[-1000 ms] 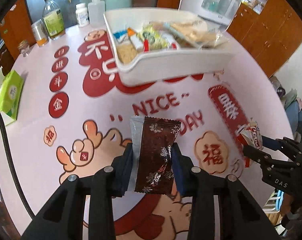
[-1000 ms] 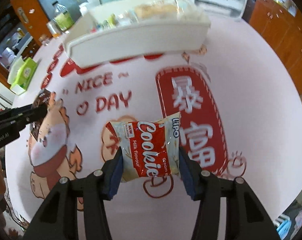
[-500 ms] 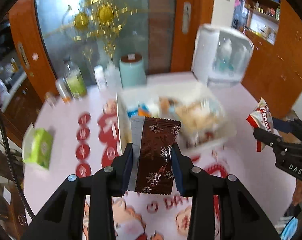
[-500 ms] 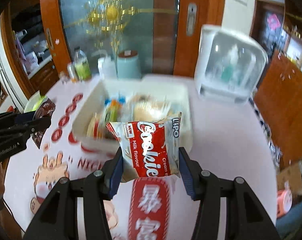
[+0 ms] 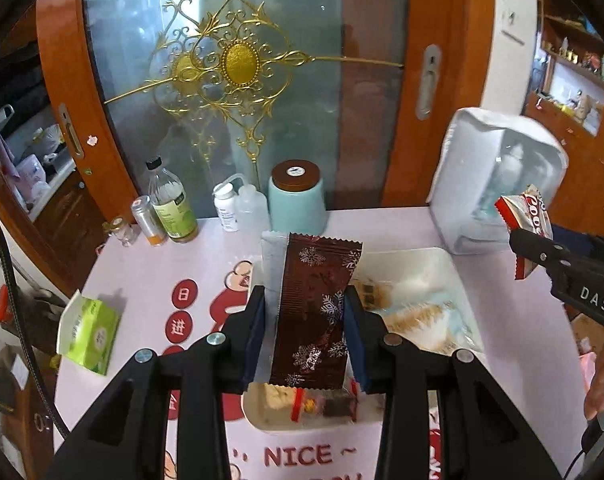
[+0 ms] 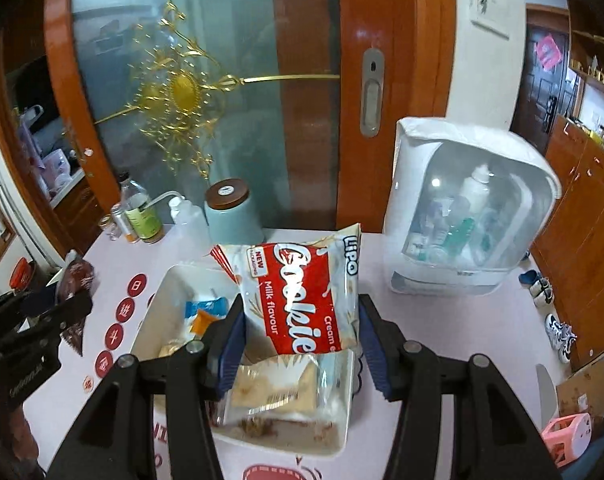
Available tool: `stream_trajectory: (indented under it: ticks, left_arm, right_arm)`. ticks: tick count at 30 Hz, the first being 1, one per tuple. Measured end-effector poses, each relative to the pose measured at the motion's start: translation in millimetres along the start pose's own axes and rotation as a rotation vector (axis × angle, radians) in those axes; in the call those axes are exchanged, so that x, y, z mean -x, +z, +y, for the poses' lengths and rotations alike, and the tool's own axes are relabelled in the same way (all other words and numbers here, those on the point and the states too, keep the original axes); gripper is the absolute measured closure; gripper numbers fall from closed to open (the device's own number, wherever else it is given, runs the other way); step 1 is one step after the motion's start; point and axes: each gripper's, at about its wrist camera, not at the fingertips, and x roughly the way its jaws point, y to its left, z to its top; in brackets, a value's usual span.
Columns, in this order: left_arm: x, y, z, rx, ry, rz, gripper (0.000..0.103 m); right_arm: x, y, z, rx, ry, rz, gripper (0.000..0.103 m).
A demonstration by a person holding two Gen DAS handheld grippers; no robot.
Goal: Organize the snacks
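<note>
- left gripper (image 5: 306, 332) is clamped on a dark brown wrapper with silver snowflakes (image 5: 316, 308), pads pressing both long edges, packet standing upright
- right gripper (image 6: 300, 344) has its jaws squeezed onto a red and white Cookie packet (image 6: 302, 300), also upright
- both packets hang in the air over the white bin (image 6: 154, 316) on the pink printed table (image 6: 442, 328); bin's already got a bunch of snacks in it
- behind the bin: a teal jar with brown lid (image 5: 298, 196), some bottles (image 5: 170, 204), and a white cabinet thing (image 6: 466, 208) off to the right
- green tissue pack (image 5: 88, 332) sits at the table's left edge
</note>
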Motion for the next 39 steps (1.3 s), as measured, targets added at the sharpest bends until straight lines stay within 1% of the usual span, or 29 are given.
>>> stream_trajectory:
  ticks: [2,3,4,5,6,7,8,10,11,12,13,17,23,26,33,39]
  left_arm:
    - [-14,4,-1,-0.012,0.027,0.016,0.067]
    - [-24,7,-1,-0.014,0.041,0.026,0.066]
    - [-31,9,-1,-0.012,0.045,0.034,0.06]
    - [-40,11,-1,-0.007,0.046,0.052,0.052]
    - [-51,13,0,0.003,0.057,0.074,0.03]
    - [-54,12,0,0.011,0.064,0.078,0.015]
    - [-58,12,1,0.024,0.074,0.073,0.014]
    - [-63,12,3,0.033,0.088,0.075,0.014]
    - [-67,11,4,0.044,0.082,0.087,0.014]
    - [-68,10,5,0.052,0.08,0.097,0.014]
    - [-69,9,6,0.062,0.071,0.108,0.014]
    - [-63,2,8,0.076,0.047,0.113,0.014]
    - [-48,-8,13,0.088,0.02,0.122,0.014]
    - [-35,-14,16,0.087,0.024,0.115,0.014]
    - [6,-35,28,0.083,0.058,0.095,0.014]
    - [49,-64,39,0.067,0.051,0.082,0.014]
  right_arm:
    - [-18,6,2,0.0,-0.004,0.024,0.049]
    - [-29,9,3,0.001,-0.003,0.038,0.047]
    - [-39,12,4,0.001,-0.001,0.052,0.047]
    - [-47,14,4,-0.003,0.002,0.064,0.046]
    - [-57,15,4,-0.009,0.011,0.081,0.043]
    - [-63,16,4,-0.017,0.013,0.094,0.042]
    - [-68,16,4,-0.022,0.013,0.103,0.041]
    - [-74,16,4,-0.027,-0.014,0.098,0.036]
    - [-75,16,4,-0.026,-0.021,0.095,0.03]
    - [-74,14,4,-0.025,-0.013,0.093,0.026]
    - [-74,14,4,-0.024,-0.004,0.094,0.025]
    - [-66,10,7,0.009,0.006,0.091,0.025]
    - [-48,2,7,0.018,0.022,0.089,0.025]
    - [-37,-6,10,0.017,0.026,0.09,0.025]
    - [1,-31,23,0.009,0.038,0.085,0.025]
    - [44,-61,37,-0.018,0.061,0.085,0.025]
